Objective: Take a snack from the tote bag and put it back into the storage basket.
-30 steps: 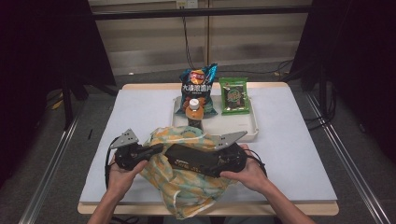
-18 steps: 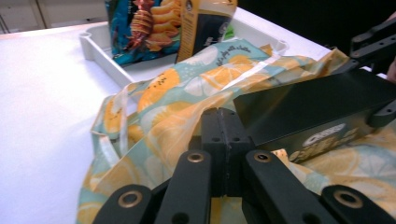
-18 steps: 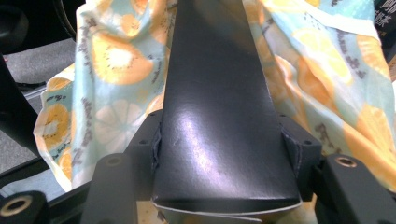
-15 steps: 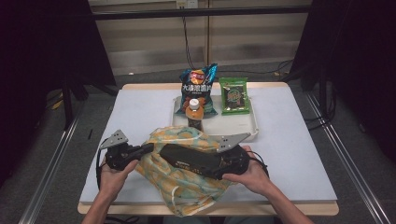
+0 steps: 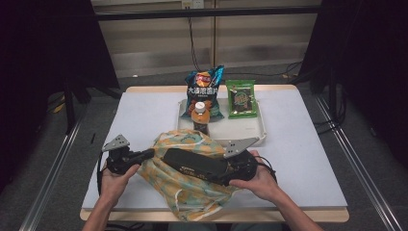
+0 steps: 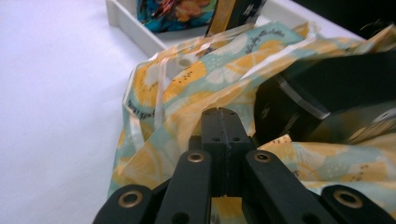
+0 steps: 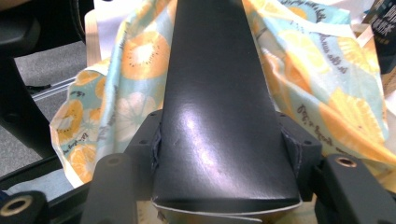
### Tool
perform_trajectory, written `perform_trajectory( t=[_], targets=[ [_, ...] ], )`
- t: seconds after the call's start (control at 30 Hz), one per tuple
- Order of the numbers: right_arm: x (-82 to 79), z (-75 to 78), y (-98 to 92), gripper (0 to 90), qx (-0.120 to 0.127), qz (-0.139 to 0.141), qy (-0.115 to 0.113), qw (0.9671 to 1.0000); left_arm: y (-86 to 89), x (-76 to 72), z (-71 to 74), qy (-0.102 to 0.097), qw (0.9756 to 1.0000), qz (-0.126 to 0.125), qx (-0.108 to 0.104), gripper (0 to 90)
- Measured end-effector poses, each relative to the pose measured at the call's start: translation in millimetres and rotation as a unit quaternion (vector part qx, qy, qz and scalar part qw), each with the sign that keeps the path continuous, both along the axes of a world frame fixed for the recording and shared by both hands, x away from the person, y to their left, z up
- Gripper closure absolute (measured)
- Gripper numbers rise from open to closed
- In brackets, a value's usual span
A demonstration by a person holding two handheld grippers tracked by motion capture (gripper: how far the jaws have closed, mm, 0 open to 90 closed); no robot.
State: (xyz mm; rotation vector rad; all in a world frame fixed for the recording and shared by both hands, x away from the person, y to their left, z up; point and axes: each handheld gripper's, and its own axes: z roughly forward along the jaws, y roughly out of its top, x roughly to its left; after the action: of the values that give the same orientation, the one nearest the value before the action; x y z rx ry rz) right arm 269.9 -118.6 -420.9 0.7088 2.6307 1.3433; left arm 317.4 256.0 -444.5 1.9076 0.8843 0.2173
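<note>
A cloth bag (image 5: 187,192) printed with orange slices lies crumpled at the table's front. My right gripper (image 5: 219,168) is shut on a long black box (image 5: 192,163), which points left over the bag. In the right gripper view the jaws (image 7: 219,140) clamp both sides of the box (image 7: 215,93), with the bag (image 7: 135,60) spread behind it. My left gripper (image 5: 146,154) sits at the bag's left edge. In the left gripper view its jaws (image 6: 219,126) are pressed together on a fold of the bag (image 6: 187,84), and the black box (image 6: 327,102) lies to the right.
A white tray (image 5: 240,134) behind the bag holds a blue chips bag (image 5: 204,91), a green snack pack (image 5: 241,98) and a bottle with an orange cap (image 5: 199,118). The white table (image 5: 298,159) stretches out to both sides.
My left gripper has moved left and drawn the bag's left edge with it. The right gripper and the black box have stayed where they were.
</note>
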Motion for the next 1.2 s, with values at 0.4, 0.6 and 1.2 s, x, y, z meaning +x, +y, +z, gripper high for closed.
perform_trajectory(
  t=[0.4, 0.6, 1.2],
  targets=[
    [0.2, 7.2, -0.2, 43.3, 0.015, -0.003, -0.014, 0.9998, -5.7, -4.7, -9.1, 0.024, 0.999, -0.029, 0.024, 90.0],
    [2.4, 11.4, -0.2, 43.2, 0.028, -0.007, -0.016, 0.9995, -10.4, -14.9, -4.0, 0.022, 0.9987, -0.037, 0.026, 90.0],
    [1.6, 32.1, 7.1, 43.2, 0.055, 0.006, -0.034, 0.9979, 3.6, -21.4, -16.5, 0.04, 0.9983, -0.02, 0.038, 90.0]
  ],
)
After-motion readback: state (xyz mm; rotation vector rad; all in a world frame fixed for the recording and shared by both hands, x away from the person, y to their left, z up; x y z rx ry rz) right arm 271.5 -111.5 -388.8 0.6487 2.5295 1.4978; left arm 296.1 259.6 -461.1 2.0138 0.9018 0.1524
